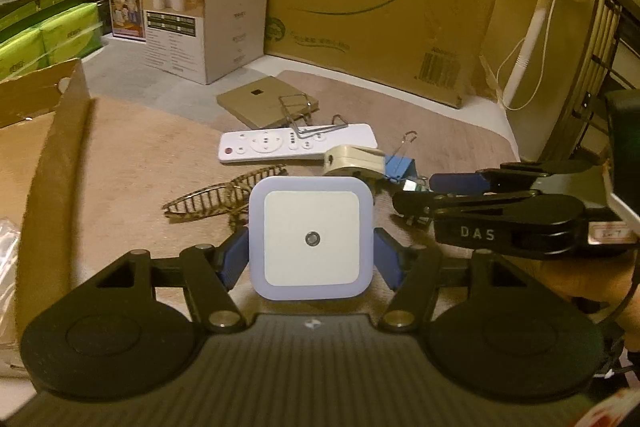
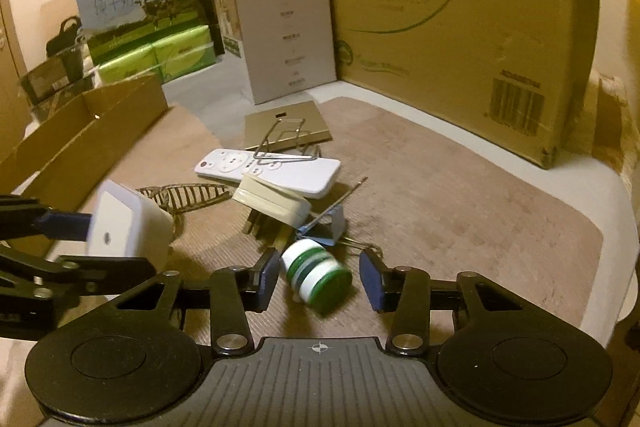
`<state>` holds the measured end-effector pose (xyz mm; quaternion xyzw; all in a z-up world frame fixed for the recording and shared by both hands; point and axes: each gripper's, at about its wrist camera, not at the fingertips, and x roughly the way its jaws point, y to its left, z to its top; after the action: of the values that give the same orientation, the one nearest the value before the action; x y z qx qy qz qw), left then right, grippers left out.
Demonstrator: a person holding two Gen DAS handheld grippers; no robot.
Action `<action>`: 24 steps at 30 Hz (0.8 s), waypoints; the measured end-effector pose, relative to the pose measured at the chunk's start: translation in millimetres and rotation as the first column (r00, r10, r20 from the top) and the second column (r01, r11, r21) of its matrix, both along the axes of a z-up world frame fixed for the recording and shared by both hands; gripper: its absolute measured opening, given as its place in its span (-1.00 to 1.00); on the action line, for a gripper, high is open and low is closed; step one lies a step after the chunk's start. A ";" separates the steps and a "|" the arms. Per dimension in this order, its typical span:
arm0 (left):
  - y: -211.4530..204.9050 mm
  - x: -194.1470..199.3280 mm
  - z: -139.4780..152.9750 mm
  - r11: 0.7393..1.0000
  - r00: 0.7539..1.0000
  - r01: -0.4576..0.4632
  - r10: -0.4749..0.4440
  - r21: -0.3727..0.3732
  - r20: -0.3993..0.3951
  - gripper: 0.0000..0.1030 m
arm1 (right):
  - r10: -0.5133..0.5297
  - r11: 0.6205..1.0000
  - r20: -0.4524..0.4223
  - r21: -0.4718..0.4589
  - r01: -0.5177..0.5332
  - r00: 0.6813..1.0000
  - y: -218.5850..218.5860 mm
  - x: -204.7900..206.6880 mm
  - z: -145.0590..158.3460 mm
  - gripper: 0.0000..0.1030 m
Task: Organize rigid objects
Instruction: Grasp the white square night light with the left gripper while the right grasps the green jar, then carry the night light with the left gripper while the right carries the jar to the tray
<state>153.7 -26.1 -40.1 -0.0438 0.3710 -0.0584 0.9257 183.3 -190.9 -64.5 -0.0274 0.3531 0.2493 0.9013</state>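
**Night light in one grip, green-striped jar between the other's fingers**

The left gripper (image 1: 311, 259) holds a square white night light with a pale blue rim and a small round sensor (image 1: 311, 238), its blue-padded fingers (image 1: 234, 261) clamped on the light's two sides, lifted above the brown mat (image 1: 132, 147) that covers the white desk (image 2: 616, 187). In the right wrist view the same light (image 2: 128, 223) hangs at the left edge, clear of the clutter.

The right gripper (image 2: 318, 281) stands over a small white cylindrical jar with green bands and a green lid (image 2: 316, 273). The jar lies tilted on its side between the fingers; the left pad (image 2: 267, 279) sits against or just beside it, while the right pad (image 2: 371, 281) stands apart from the lid with a visible gap. The fingers are partly spread and not clamped on the jar.

Just beyond the jar lies a loose heap: a blue metal binder clip (image 2: 334, 223), a cream-coloured plug adapter (image 2: 272, 205), a white remote control (image 2: 268, 171) with a bent wire stand (image 2: 284, 143) resting on it, a flat tan card (image 2: 286, 131), and a brown patterned hair claw (image 2: 184, 195). An open cardboard box (image 2: 80, 135) stands to the left, with large cartons (image 2: 460, 15) behind.
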 end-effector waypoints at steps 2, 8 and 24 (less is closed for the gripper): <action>3.9 -1.8 0.6 1.000 1.000 -0.006 0.006 -0.006 0.001 0.21 | -0.006 1.000 -0.008 -0.014 0.006 1.000 2.9 0.6 -1.2 -0.16; 10.3 -10.1 4.1 1.000 1.000 -0.007 0.007 -0.019 0.005 0.21 | -0.019 1.000 -0.021 -0.023 0.018 1.000 6.5 -4.3 -2.5 -0.41; 34.2 -63.2 38.9 0.999 0.997 -0.037 0.039 -0.032 0.060 0.21 | -0.025 0.999 0.008 0.034 0.025 1.000 19.3 -63.9 43.5 -0.41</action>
<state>90.5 8.1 -1.3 -0.0635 0.3410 -0.0478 0.9367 119.4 -171.6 -21.0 -0.0088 0.3456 0.2437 0.9061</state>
